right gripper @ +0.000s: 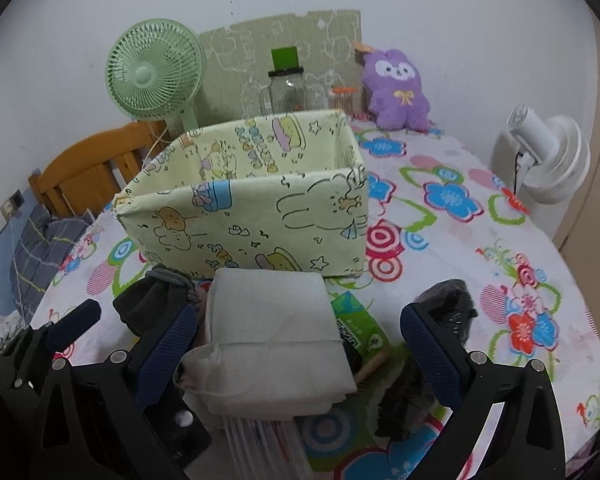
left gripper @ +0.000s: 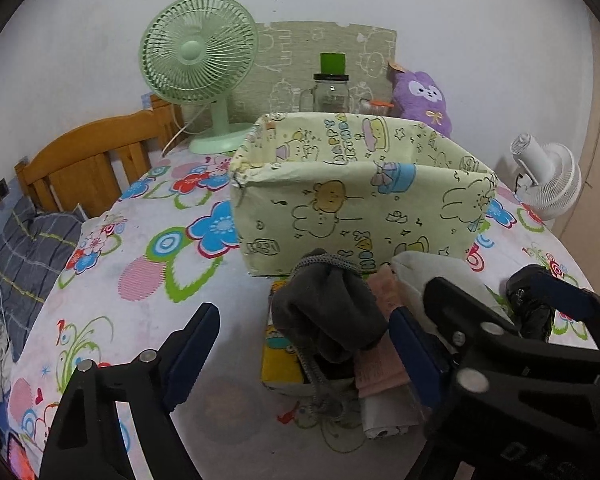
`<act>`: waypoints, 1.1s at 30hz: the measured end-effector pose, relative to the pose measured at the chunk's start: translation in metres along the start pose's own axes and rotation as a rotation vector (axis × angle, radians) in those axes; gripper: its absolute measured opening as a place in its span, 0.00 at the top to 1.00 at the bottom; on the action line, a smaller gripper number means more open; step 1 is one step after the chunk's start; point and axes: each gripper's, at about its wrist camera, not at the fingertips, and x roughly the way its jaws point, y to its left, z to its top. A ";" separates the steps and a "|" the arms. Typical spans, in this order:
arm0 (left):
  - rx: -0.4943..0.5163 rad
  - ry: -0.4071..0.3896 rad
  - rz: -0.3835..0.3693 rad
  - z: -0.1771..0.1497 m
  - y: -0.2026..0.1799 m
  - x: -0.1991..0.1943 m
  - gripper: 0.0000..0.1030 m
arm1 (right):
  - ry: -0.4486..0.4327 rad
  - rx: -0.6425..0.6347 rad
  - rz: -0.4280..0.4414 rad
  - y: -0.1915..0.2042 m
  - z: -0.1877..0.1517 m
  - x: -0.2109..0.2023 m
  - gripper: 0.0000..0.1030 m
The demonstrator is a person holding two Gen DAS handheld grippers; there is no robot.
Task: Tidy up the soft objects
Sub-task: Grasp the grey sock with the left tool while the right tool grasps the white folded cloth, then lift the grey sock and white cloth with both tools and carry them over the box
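Observation:
A pale yellow cartoon-print storage box (left gripper: 360, 204) stands open on the flowered tablecloth (left gripper: 148, 280); it also shows in the right wrist view (right gripper: 252, 216). A pile of soft things lies in front of it. My left gripper (left gripper: 304, 344) is open, its jaws either side of a grey drawstring pouch (left gripper: 328, 312) that lies on a pink cloth (left gripper: 380, 368). My right gripper (right gripper: 300, 336) is open around a folded white cloth (right gripper: 272, 332). A black crinkly item (right gripper: 456, 312) lies by the right finger. The grey pouch (right gripper: 156, 300) is at left.
A green fan (left gripper: 198, 60), a glass jar (left gripper: 330, 92) and a purple plush toy (right gripper: 396, 88) stand behind the box. A white fan (right gripper: 548, 156) is at the right edge. A wooden chair (left gripper: 92, 160) stands at left. A yellow packet (left gripper: 280, 364) and a green packet (right gripper: 356, 320) lie under the pile.

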 end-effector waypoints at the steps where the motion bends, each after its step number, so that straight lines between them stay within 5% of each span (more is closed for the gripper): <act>1: 0.008 -0.001 0.000 0.000 -0.002 0.002 0.16 | 0.009 0.005 0.003 0.000 0.000 0.003 0.03; 6: 0.017 0.017 -0.018 0.000 -0.005 0.009 0.27 | 0.040 0.013 0.013 -0.001 -0.001 0.014 0.08; 16: 0.010 0.020 -0.013 0.003 -0.005 0.010 0.39 | 0.065 0.023 0.067 0.001 0.000 0.018 0.33; 24: 0.007 0.007 -0.027 0.007 -0.007 0.005 0.54 | 0.038 0.022 0.064 -0.001 0.003 0.008 0.34; 33: 0.016 -0.038 -0.053 0.015 -0.016 -0.018 0.56 | -0.009 0.030 0.051 -0.004 0.010 -0.015 0.35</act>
